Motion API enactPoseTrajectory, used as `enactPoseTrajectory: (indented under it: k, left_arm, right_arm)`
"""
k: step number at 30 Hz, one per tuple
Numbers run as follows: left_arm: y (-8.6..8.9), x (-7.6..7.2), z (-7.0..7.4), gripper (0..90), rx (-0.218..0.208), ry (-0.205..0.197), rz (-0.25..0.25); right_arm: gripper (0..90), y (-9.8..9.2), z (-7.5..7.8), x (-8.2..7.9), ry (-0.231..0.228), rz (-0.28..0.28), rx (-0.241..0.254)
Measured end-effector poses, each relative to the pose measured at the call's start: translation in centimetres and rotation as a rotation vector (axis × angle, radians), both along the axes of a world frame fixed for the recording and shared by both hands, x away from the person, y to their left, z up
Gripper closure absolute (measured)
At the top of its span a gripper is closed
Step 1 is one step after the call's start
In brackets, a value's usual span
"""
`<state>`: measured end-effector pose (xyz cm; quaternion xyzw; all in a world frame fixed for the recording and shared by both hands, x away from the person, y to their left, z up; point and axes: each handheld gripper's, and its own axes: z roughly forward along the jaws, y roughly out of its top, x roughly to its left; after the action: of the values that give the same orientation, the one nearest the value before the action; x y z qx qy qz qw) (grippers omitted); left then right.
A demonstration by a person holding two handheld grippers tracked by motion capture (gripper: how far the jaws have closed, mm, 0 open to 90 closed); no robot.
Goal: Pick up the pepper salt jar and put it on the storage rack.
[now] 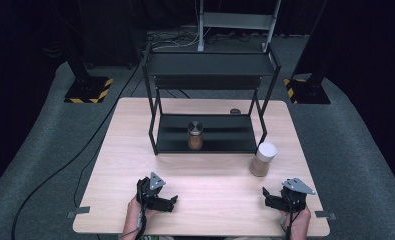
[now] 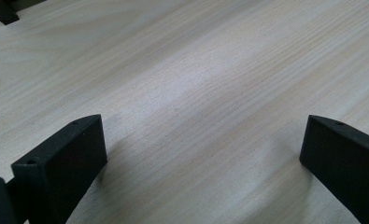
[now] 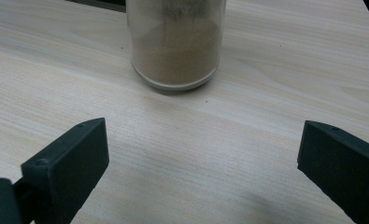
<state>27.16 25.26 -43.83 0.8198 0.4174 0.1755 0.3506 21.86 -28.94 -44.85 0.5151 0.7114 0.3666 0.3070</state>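
**Both grippers wide open near the table's front edge, white-capped jar standing ahead of the right one**

In the right gripper view the jar (image 3: 175,44) is cut off at the top edge, so its cap and upper glass are out of frame; only the lower body with tan powder shows. The rear corners of the table (image 1: 205,205) are partly masked by the black shelf rack (image 1: 210,100). A small dark round object (image 1: 235,111) behind the rack is too small to identify.

In the high view the jar (image 1: 263,159) stands upright on the table, its long axis vertical, white cap up, just off the rack's front right leg and ahead of the right gripper (image 1: 277,197), apart from it. A second jar with a dark lid (image 1: 195,135) stands upright on the rack's lower shelf.

The right gripper (image 3: 198,154) has its jaws spread wide with nothing between them; bare wood lies in the gap, the jar beyond the tips. The left gripper (image 1: 165,200) rests near the front left of the table, and in its own view the left gripper (image 2: 203,149) is likewise spread wide over bare tabletop, holding nothing.
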Motion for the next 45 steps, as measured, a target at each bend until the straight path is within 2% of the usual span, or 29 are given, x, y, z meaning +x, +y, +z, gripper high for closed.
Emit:
enactPoseTrajectory:
  k: [12,35,38,45]
  left_arm:
    - [0.0,0.0,0.0,0.2,0.000,-0.003,0.010]
    - [0.0,0.0,0.0,0.2,0.001,-0.002,0.013]
    - [0.0,0.0,0.0,0.2,0.001,-0.002,0.014]
    - [0.0,0.0,0.0,0.2,0.001,-0.002,0.014]
  right_arm:
    - [1.0,0.1,0.1,0.2,0.010,0.000,-0.007]
    - [0.0,1.4,0.6,1.0,0.052,-0.016,-0.069]
    - [0.0,1.2,0.6,0.9,0.024,-0.024,-0.042]
    - [0.0,0.9,1.4,1.1,-0.090,0.001,0.020]
